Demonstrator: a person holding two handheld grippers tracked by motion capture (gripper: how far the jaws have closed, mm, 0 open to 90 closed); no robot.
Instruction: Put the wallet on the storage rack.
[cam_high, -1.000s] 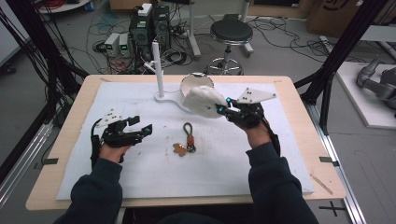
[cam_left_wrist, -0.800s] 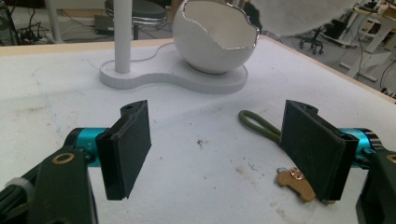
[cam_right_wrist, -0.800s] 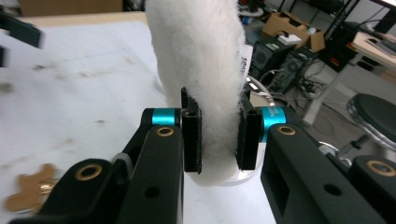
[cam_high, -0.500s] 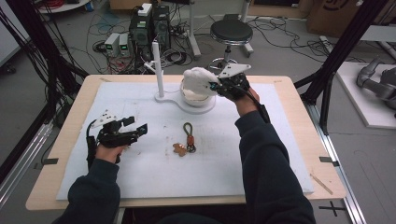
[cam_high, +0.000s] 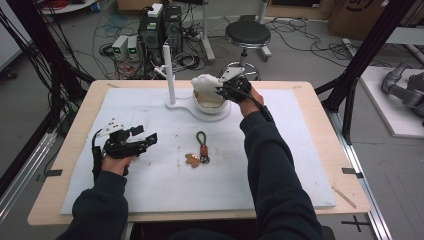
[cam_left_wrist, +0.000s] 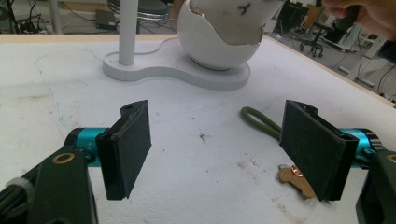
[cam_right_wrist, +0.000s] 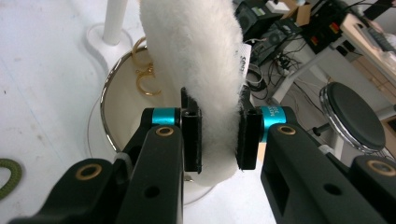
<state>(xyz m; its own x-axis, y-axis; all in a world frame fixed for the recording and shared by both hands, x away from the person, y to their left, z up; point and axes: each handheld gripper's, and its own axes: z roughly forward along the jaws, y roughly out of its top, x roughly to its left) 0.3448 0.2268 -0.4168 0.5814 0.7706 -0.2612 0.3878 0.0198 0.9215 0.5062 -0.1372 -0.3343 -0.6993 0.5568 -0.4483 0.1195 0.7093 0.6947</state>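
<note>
at the far side of the table (cam_high: 320, 150), the right gripper (cam_high: 223, 90) hovers over the white bowl (cam_high: 212, 104), which sits on the round end of a white stand base (cam_high: 197, 109) with an upright white post (cam_high: 169, 75). the right arm is stretched well forward, sleeve (cam_high: 272, 165) running from the near edge up to the hand. in the right gripper view the right gripper's jaws are clamped on a white fluffy cloth (cam_right_wrist: 196, 60), pinching it from both sides; the cloth rises above the jaws and hangs just over the bowl opening (cam_right_wrist: 126, 116). gold rings (cam_right_wrist: 142, 74) lie inside the bowl near its rim.

the left gripper (cam_high: 131, 143) is held low over the white mat (cam_high: 150, 190) at the near left, forearm short and bent, the gripper pointing toward the table centre. in the left gripper view its jaws stand wide apart with nothing between them. a green cord loop (cam_left_wrist: 261, 122) and a small tan tag (cam_left_wrist: 295, 179) lie on the mat just ahead of it, between the left gripper and the bowl (cam_left_wrist: 219, 44).
</note>
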